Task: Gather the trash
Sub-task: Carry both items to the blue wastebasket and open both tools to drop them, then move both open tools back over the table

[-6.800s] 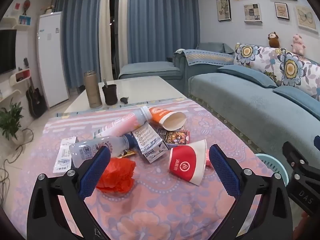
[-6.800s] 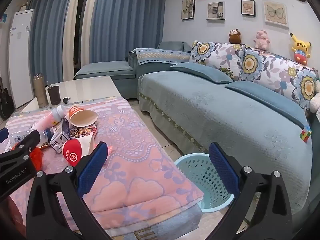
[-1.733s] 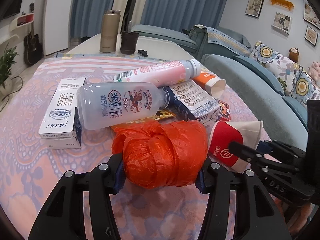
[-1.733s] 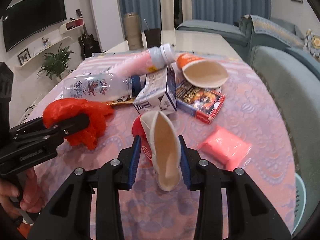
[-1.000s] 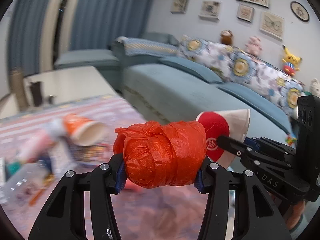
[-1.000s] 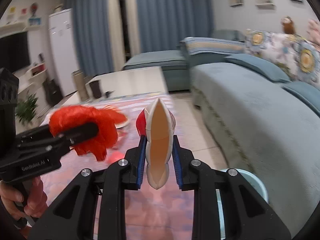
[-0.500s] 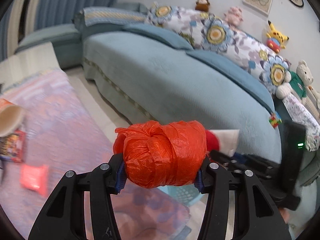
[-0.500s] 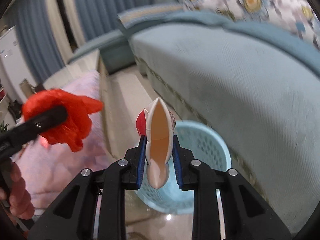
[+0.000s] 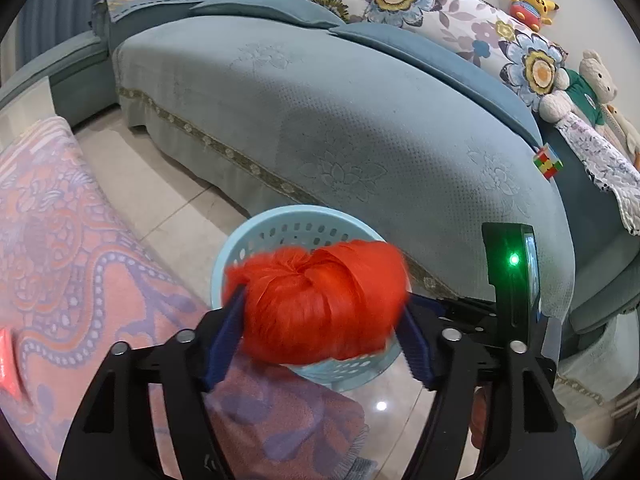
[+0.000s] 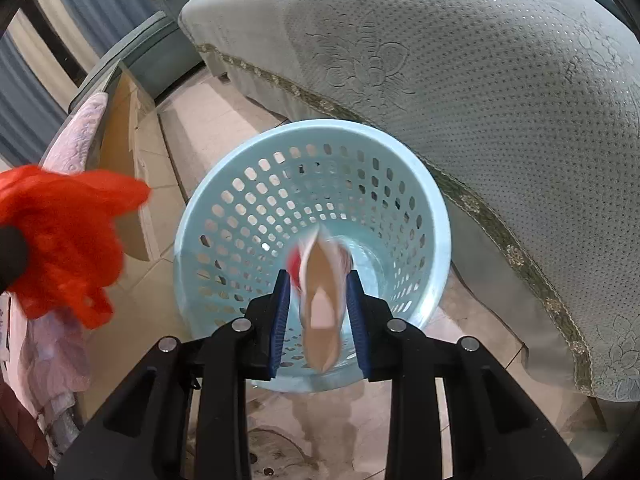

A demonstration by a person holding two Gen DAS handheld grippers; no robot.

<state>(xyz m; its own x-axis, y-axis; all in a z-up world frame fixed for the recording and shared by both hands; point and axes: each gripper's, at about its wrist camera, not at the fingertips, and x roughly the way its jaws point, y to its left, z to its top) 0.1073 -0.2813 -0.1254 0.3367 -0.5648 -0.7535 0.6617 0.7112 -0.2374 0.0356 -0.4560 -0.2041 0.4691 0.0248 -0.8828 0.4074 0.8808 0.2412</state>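
Note:
My left gripper (image 9: 322, 298) hangs over the light-blue perforated basket (image 9: 280, 218) on the floor. Its jaws are opening, and the crumpled red plastic bag (image 9: 320, 308) between them is blurred, with the blue pads drawn back from its sides. My right gripper (image 10: 317, 276) points down into the same basket (image 10: 320, 126). Its jaws are opening too; the squashed red-and-white paper cup (image 10: 320, 280) is blurred between them, with a gap on each side. The red bag (image 10: 60, 236) also shows at the left of the right wrist view.
The teal sofa (image 9: 340, 120) runs close behind the basket, with floral cushions, plush toys and a puzzle cube (image 9: 548, 160). The table with the pink patterned cloth (image 9: 80, 260) stands left of the basket; a pink packet (image 9: 6, 360) lies on it. Tiled floor lies between them.
Both grippers have swung from the table down over the basket. The jaws of both have widened, and the bag and the cup have come loose and blur.

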